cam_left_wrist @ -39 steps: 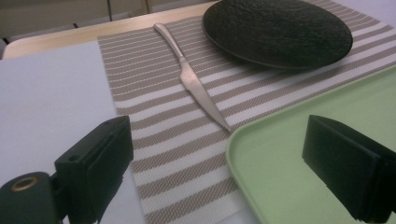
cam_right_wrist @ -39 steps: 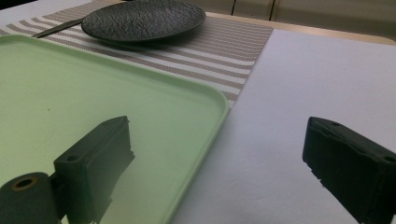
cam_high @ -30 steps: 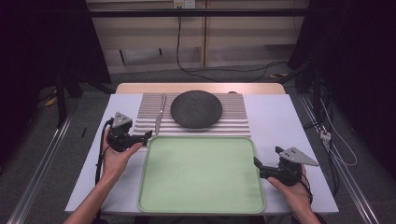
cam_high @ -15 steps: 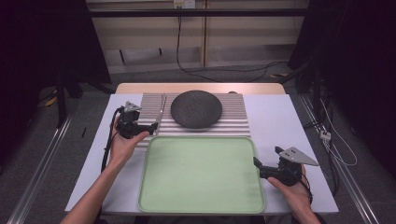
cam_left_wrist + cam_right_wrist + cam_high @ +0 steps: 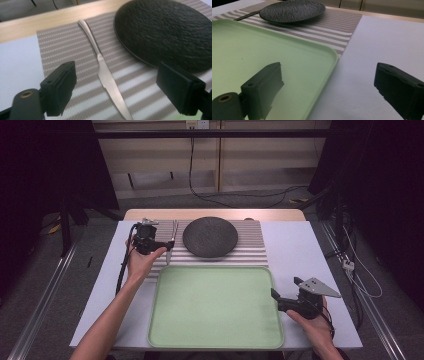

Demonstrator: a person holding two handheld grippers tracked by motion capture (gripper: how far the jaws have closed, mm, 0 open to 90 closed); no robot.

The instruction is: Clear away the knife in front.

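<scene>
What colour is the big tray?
Pale green tray, seen best in the high view.

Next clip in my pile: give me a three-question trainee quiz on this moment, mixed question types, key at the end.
1. True or false: the knife lies on the green tray.
2. What lies between the open jaws of the left tongs? A) the knife B) a spoon C) nothing
3. Fill in: the dark plate rests on the striped ____.

Key
1. False; it lies on the striped placemat, left of the plate.
2. A; the jaws are open on either side of the blade.
3. Placemat. The right tongs sit open at the tray's right edge.
</scene>
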